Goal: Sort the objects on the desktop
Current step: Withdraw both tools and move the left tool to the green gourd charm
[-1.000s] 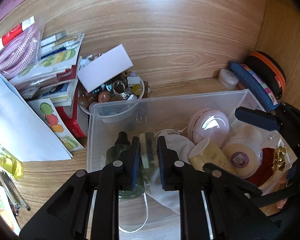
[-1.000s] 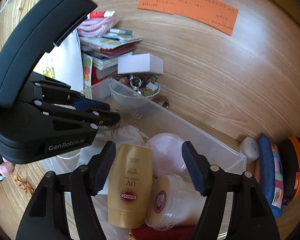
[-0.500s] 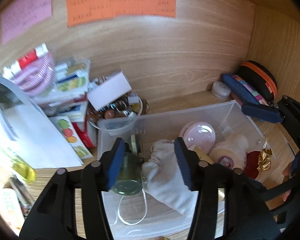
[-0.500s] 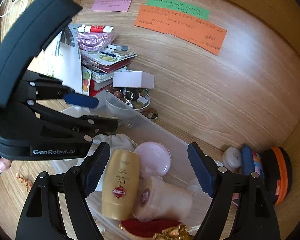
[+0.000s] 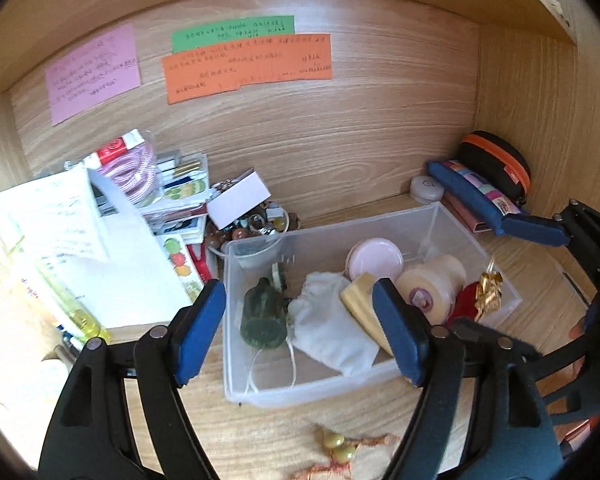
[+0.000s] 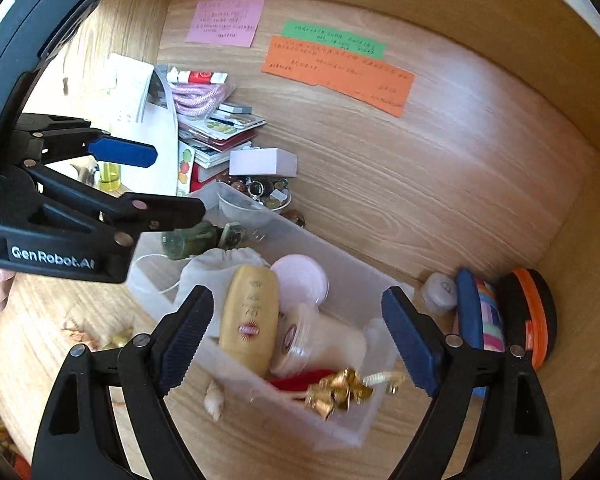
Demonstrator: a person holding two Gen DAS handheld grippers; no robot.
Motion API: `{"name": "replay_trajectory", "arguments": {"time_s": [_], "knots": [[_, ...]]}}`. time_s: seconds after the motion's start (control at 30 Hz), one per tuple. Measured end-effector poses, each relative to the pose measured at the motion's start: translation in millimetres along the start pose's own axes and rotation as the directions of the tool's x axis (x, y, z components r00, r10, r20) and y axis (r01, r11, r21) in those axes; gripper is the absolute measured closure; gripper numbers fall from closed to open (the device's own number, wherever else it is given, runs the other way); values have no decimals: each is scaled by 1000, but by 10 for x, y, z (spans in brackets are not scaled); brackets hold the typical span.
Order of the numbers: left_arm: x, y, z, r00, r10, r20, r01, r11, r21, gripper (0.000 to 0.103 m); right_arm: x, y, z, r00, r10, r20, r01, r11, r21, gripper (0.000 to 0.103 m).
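A clear plastic bin (image 5: 436, 220) (image 6: 340, 264) stands on the wooden desk. In it lie a dark green bottle (image 5: 263, 312) (image 6: 188, 238), a white cloth pouch (image 5: 328, 324) (image 6: 216, 268), a tan sunscreen tube (image 6: 252, 316) (image 5: 360, 304), a pink round case (image 5: 376, 258) (image 6: 300, 280), a cream jar (image 5: 428, 288) (image 6: 316, 336) and a gold ornament on red cloth (image 5: 486, 288) (image 6: 340, 392). My left gripper (image 5: 300, 332) is open and empty, above the bin's front. My right gripper (image 6: 296, 344) is open and empty, above the bin's right end.
A bowl of beads (image 5: 256, 226) under a white box (image 5: 238, 200), a stack of booklets and papers (image 5: 100, 216), a yellow-green bottle (image 5: 80, 316), pencil cases (image 5: 480, 196) and a white jar (image 5: 426, 189) surround the bin. Gold beads on cord (image 5: 340, 446) lie near the front.
My left gripper opened, let go of the green bottle inside the bin, and pulled back and up. My right gripper also drew back, still open.
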State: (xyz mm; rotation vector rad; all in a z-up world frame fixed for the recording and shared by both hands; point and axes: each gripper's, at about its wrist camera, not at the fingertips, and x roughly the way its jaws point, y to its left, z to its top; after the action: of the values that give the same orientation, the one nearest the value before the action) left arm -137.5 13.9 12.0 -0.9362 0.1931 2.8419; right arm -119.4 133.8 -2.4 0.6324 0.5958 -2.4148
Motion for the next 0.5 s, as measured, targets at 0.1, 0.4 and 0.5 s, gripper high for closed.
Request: {"name": "replay_trajectory", "arguments": {"time_s": [0.1,0.4,0.5], "knots": [[-94,-8,-105,1000,13,1,-13,1000,-4,19,-97,10,-76,1000,-1,10,0,1000,29,19],[-199,137,-519,999,11,-43,-13,998,-59,18,-317,40,-374,1000,22,13,-23,994,105,19],[-186,209,-684,997,6,-74,-12,997,-77,18,-353,74,-489,999,35,7,-36,992,117,21]]}}
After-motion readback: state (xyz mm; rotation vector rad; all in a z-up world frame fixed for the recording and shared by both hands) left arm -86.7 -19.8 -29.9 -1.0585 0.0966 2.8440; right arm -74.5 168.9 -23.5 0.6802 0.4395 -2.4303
